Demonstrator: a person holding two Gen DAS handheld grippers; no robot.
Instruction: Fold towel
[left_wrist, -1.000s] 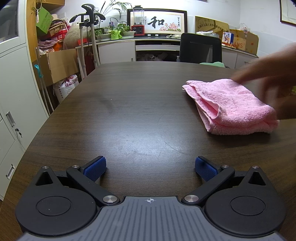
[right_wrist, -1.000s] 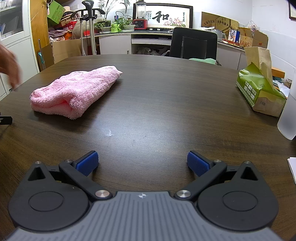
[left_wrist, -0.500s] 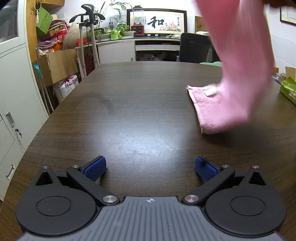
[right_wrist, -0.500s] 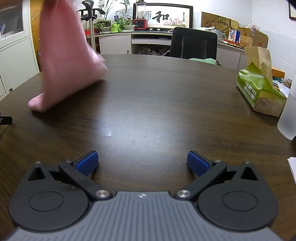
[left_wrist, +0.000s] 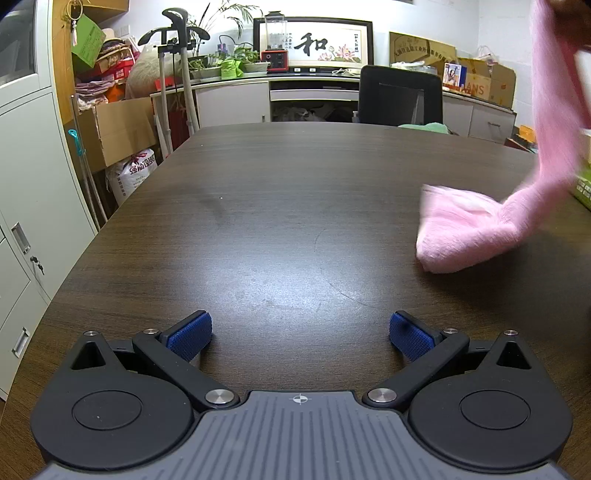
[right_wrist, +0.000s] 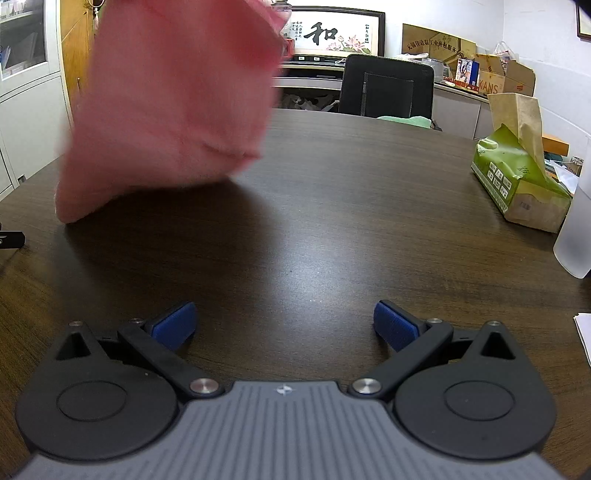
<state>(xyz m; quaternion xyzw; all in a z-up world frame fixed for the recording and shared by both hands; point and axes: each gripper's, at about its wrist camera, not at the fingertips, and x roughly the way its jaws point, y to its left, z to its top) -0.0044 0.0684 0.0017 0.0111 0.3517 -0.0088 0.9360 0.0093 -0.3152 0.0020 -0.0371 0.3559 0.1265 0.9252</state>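
Cluttered office room: grey cabinets (left_wrist: 22, 177) at far left, a cardboard box (left_wrist: 122, 129) and sack beyond the bench edge, framed calligraphy (left_wrist: 314, 46) on the back wall, a black chair (left_wrist: 400, 96) pulled up at the far side. Dark wood bench (left_wrist: 258, 221) fills both views, mostly bare.

Left tool (left_wrist: 300, 334): low at the near bench edge, blue pads wide apart, nothing between them. Level pose, pointing straight across the bench.

Pink towel (left_wrist: 465, 232): right of the left tool, well apart from it. Lower end bunched on the bench; the rest rises steeply toward the upper right corner of the left view, blurred. What lifts it sits at the frame edge, cannot make it out. In the right view the same towel (right_wrist: 166, 122) hangs as a broad blurred sheet at left, its bottom edge touching or just above the bench.

Right tool (right_wrist: 284, 321): also low and level at the near edge, pads spread, holding nothing. Towel well ahead and to its left.

Far right: green tissue pack (right_wrist: 517, 184), a frosted container (right_wrist: 576, 236), paper corner.

Progress, as judged: fold not started. Towel is off the flat, neither tool has a corner. Left to do: lay it out, grip an edge, fold over.
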